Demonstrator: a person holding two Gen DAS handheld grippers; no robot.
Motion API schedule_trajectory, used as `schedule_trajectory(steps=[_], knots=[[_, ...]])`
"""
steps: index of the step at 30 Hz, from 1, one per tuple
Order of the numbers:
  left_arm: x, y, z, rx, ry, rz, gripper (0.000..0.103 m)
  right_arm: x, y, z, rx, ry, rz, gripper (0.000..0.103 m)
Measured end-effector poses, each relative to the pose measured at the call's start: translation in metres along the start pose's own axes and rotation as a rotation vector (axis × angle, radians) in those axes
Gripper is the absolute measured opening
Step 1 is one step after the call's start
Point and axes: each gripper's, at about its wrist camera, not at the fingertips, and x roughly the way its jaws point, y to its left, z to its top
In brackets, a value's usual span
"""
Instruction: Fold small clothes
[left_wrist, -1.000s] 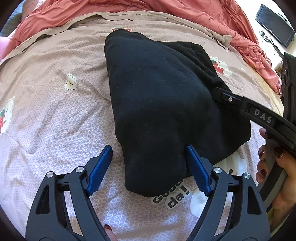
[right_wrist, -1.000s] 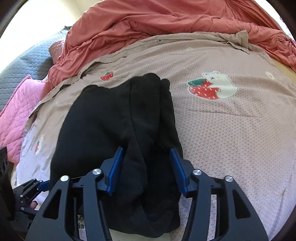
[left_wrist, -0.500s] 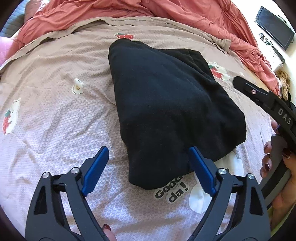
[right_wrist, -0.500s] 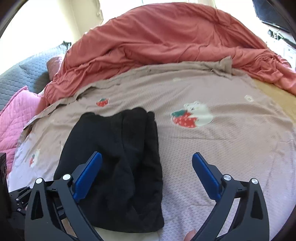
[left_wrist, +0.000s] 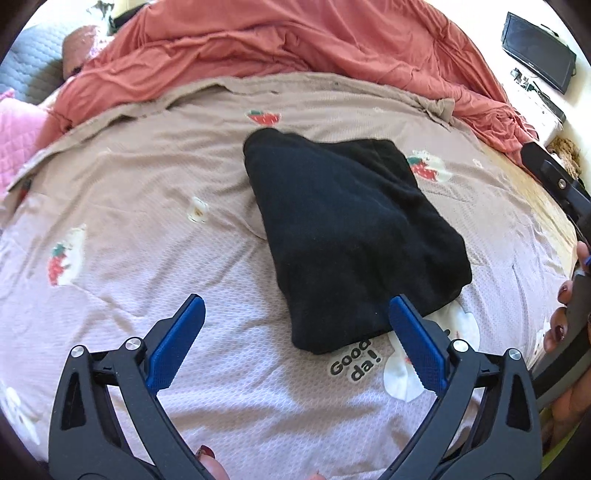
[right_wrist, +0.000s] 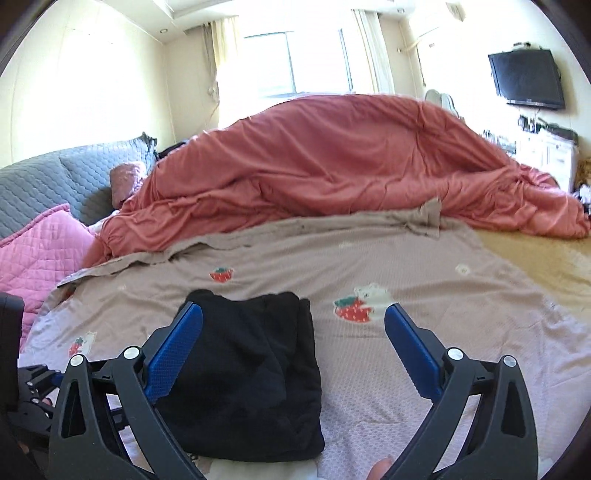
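A beige bedspread (left_wrist: 155, 206) printed with strawberries and bears covers the bed, a rumpled coral duvet (right_wrist: 332, 162) heaped along its far side. On the bedspread lies the folded black garment (left_wrist: 351, 236) — flat, free of both tools. The left gripper (left_wrist: 295, 339) hangs above its near corner, jaws opening, nothing pinched between them. The right gripper (right_wrist: 293, 350) stands wide — the garment sits below its left finger, untouched.

Daylight poured through the window (right_wrist: 275, 62) far ahead of the right gripper, blown out to white glare. The bedsheet (left_wrist: 155, 229) was evenly lit, shadows soft. Fisheye bending curved all edges, corners vignetted black; slight motion blur softened details.
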Motion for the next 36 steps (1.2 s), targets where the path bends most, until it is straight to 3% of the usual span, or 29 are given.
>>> schedule_trajectory(steps=[5, 11, 15, 18, 29, 36], knots=[[-0.027, 0.003, -0.003, -0.006, -0.055, 0.024, 0.094, -0.034, 0.012, 0.006, -0.052, -0.044, -0.002, 0.098], [-0.058, 0.005, -0.017, -0.024, -0.106, 0.034, 0.094, -0.06, 0.02, 0.001, -0.04, 0.024, 0.019, 0.098], [-0.073, 0.008, -0.032, -0.024, -0.104, 0.011, 0.094, -0.072, 0.027, -0.006, -0.058, 0.073, 0.021, 0.098], [-0.081, 0.013, -0.041, -0.001, -0.105, 0.035, 0.094, -0.078, 0.031, -0.012, -0.063, 0.104, 0.022, 0.098], [-0.098, 0.038, -0.072, -0.053, -0.067, -0.002, 0.094, -0.104, 0.043, -0.032, -0.079, 0.198, 0.002, 0.098], [-0.09, 0.047, -0.088, -0.097, -0.029, -0.002, 0.094, -0.101, 0.04, -0.06, -0.009, 0.337, -0.026, 0.098]])
